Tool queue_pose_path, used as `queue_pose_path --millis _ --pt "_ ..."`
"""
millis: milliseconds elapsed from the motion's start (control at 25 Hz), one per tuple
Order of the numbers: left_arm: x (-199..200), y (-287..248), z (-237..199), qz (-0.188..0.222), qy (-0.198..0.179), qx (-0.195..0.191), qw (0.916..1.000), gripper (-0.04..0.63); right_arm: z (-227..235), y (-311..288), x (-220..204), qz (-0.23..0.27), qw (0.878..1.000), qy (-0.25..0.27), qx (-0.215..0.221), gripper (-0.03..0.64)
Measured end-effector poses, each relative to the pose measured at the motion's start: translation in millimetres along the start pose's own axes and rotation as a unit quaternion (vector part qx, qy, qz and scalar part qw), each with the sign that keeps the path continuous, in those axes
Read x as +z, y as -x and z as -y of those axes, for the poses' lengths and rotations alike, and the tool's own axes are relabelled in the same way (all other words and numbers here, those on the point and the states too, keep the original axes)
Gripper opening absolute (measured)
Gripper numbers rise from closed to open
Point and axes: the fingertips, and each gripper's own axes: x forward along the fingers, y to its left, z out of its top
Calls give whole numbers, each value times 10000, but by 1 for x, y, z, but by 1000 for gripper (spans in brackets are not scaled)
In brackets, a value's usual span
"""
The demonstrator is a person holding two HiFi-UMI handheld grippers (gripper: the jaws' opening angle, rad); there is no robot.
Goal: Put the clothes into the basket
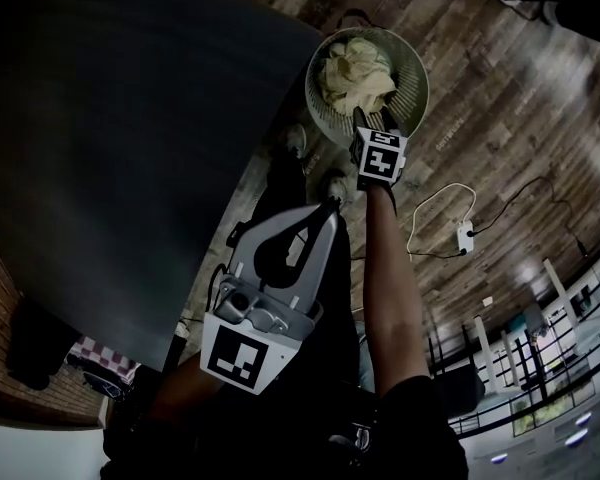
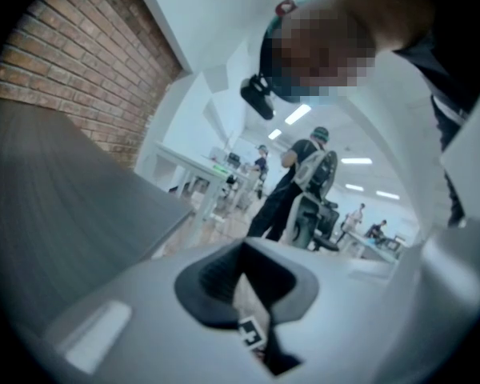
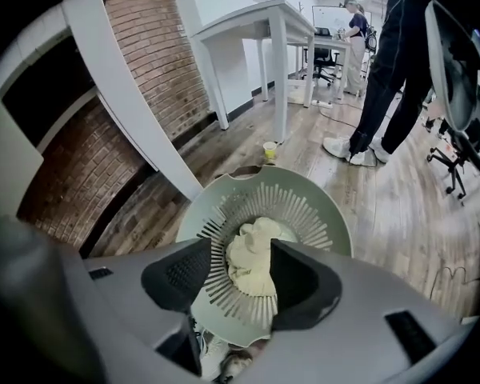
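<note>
Dark counter (image 1: pixel 110 138) sits left of basket (image 1: pixel 417 88). Basket's on floor w/ pale clothes (image 1: pixel 355 73) bunched inside. R claw (image 3: pixel 250 272) hangs just above basket, jaws apart, no cloth pinched. L claw (image 1: pixel 328 210) is well back from basket, closed, empty. Risks: cloth snags a pad, or claw knocks rim and tips basket. No readable text, only square markers.

A round pale green slotted plastic basket (image 1: pixel 415 80) stands on the wooden plank floor (image 1: pixel 510 138), just right of the dark grey worktop (image 1: pixel 110 148). Crumpled cream clothes (image 1: pixel 355 73) lie inside it. The right gripper (image 1: pixel 373 120) hangs over the basket's near side. The left gripper (image 1: pixel 332 208) sits nearer the person, beside the worktop's edge.
</note>
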Motion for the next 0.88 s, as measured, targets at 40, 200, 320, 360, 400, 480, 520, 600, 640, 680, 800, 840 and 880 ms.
queue_pose_path --millis 40,200,320,360,400,480,520,600,640,680,800,840,880 --pt "4 1 4 35 -10 -3 10000 5 1 7 1 13 10000 -14 -15 216" --pt "23 12 17 224 -111 -32 9997 5 -3 39 8 144 9998 -87 -71 103" --pt "40 22 30 375 -145 21 9992 5 -10 70 9 205 9997 -130 -87 46" --pt "47 26 34 431 -165 39 9989 5 -12 81 10 206 9996 -146 -87 38" --pt "54 29 38 484 -189 53 9986 5 -13 91 11 206 9996 -177 -81 32" --pt "66 36 45 574 -217 82 9981 5 -17 110 16 239 9993 -287 -56 17" --pt "71 41 48 606 -212 100 9979 5 -19 121 18 274 9990 -352 -37 12" --pt "82 50 54 674 -219 124 9974 5 -24 146 23 374 9982 -461 20 6" --pt "89 55 59 732 -262 122 9969 5 -27 159 26 439 9978 -498 53 6" --pt "96 62 63 788 -327 112 9963 5 -32 174 30 508 9973 -514 92 6" --pt "112 83 81 808 -486 107 9955 5 -49 222 43 699 9967 -324 252 6" --pt "117 89 87 827 -543 118 9950 5 -54 238 51 794 9961 -213 314 5" --pt "123 93 92 872 -610 142 9942 5 -60 252 62 906 9951 -80 390 5"
